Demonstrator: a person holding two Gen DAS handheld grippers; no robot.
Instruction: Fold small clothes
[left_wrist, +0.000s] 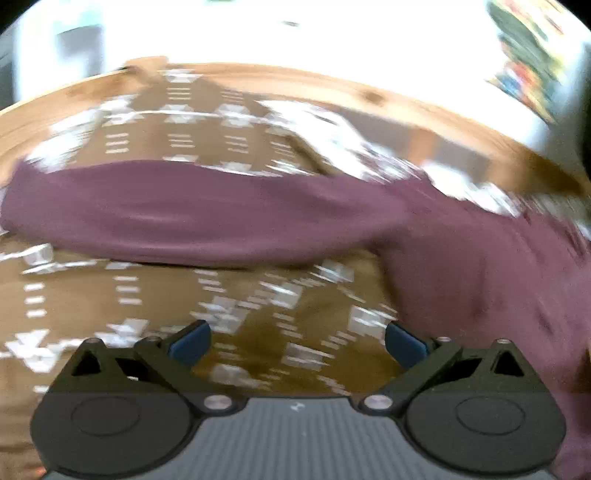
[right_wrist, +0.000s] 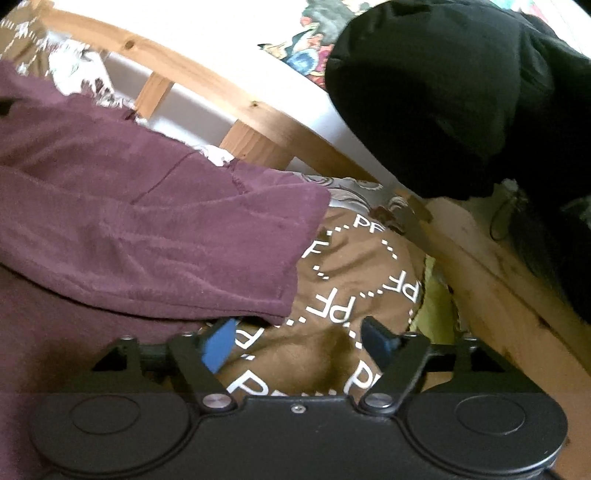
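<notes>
Maroon garment (right_wrist: 147, 229) lies spread on brown patterned bedcover (right_wrist: 332, 295) beside wooden bed frame (right_wrist: 491, 280); left tongs (left_wrist: 297, 345) and right tongs (right_wrist: 301, 345) both wide, holding nothing.

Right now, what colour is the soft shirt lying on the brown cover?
Plum purple shirt, plain with no pattern; the right wrist view shows it best.

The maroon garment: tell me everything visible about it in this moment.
The maroon garment looks like soft, fleecy knit with a stitched seam and hemmed edge. It lies partly folded on the brown patterned bedspread, a doubled flap on top. In the left wrist view it is a motion-blurred band. Neither tongs grip it; both are open.
</notes>
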